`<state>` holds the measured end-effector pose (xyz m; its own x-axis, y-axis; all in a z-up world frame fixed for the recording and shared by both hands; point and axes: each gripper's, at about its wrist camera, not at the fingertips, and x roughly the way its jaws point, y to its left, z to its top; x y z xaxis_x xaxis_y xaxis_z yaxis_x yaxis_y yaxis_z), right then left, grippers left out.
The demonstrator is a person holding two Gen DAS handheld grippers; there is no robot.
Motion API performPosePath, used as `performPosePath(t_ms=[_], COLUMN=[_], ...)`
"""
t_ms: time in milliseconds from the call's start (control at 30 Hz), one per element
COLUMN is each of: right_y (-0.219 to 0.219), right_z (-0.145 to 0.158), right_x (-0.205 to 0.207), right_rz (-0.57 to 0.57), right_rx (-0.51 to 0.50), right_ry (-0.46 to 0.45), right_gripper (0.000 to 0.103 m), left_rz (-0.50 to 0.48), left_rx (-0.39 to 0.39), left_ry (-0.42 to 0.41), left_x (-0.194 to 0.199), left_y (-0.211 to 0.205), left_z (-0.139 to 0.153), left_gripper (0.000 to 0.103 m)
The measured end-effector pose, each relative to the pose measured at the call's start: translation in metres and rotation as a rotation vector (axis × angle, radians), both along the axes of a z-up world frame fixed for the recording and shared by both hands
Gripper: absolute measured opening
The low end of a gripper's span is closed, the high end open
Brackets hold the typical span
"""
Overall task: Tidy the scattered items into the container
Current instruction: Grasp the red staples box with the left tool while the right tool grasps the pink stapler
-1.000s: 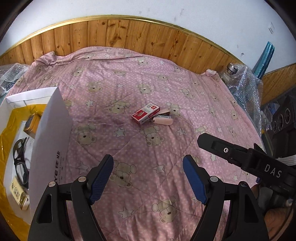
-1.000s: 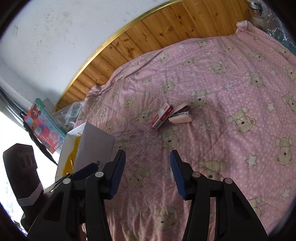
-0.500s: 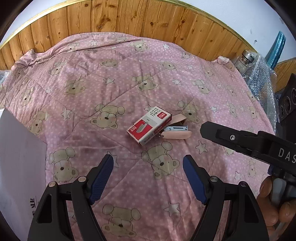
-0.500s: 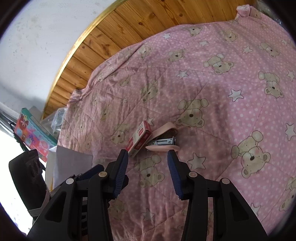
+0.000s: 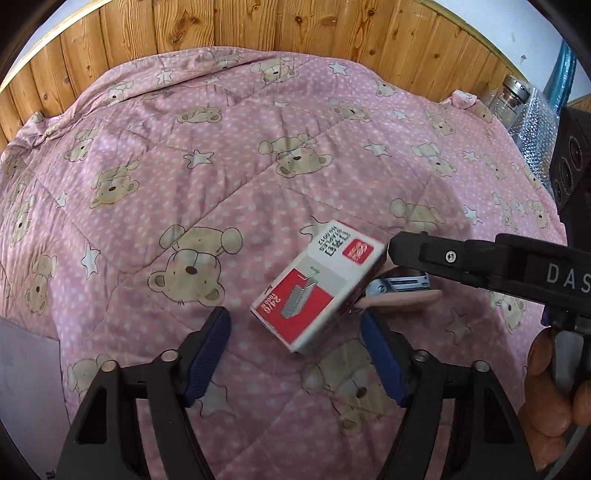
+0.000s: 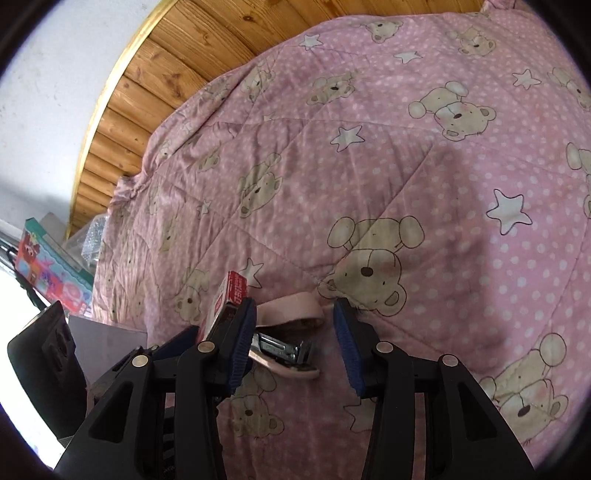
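Observation:
A red and white staple box (image 5: 321, 284) lies on the pink bear-print quilt (image 5: 184, 166). My left gripper (image 5: 295, 328) is open, low over the quilt, with the box's near corner between its blue fingers. Beside the box lies a pink stapler (image 5: 402, 298), sprung open and partly hidden behind a right-gripper finger (image 5: 461, 258). In the right wrist view my right gripper (image 6: 294, 314) is open and straddles the stapler (image 6: 284, 332), with the staple box (image 6: 229, 299) just outside its left finger. Only a corner of the white container (image 5: 26, 369) shows.
Wooden panelling (image 5: 258, 29) runs behind the quilt. A glass jar (image 5: 513, 96), bubble wrap and a black speaker (image 5: 572, 166) stand at the right edge. A colourful box (image 6: 48, 269) leans at the far left. A hand (image 5: 550, 406) holds the right gripper's handle.
Both grippers have moved forward and down onto the staple box and the stapler, which now sit between their fingers. The white container has slid almost out of the left wrist view.

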<state>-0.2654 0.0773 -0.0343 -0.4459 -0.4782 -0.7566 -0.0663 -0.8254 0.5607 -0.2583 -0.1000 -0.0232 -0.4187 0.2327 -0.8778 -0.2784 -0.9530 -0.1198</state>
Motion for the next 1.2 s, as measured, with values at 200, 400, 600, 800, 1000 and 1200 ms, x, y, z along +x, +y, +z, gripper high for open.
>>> performPosePath(t_ms=[200,400,600,800,1000,1200], right_y=[-0.001,-0.009,-0.019,-0.034,-0.045,-0.034], right_z=[0.000,0.005,-0.001,0.010,0.013,0.009], right_x=[-0.003,0.008,0.011,0.023,0.040,0.043], right_rz=[0.039,0.106,0.135,0.211,0.284,0.248], right_rx=[-0.040,-0.044,-0.006,0.049,0.056,0.006], right_ry=[0.027,0.054,0.068,0.115,0.146,0.118], right_gripper=[0.032,0.032,0.042,0.033,0.030,0.030], left_rz=[0.046,0.061,0.039,0.076,0.100,0.007], left_rx=[0.076,0.107,0.133,0.139,0.124,-0.002], left_ry=[-0.008,-0.012,0.003,0.007,0.043,0.095], left_x=[-0.014,-0.020,-0.025,-0.028,-0.027,-0.049], left_y=[-0.023,-0.028,-0.021,-0.027,-0.035,-0.007], left_z=[0.000,0.001,0.001,0.009,0.020,0.007], left_gripper=[0.032,0.030,0.031,0.034,0.051,0.069])
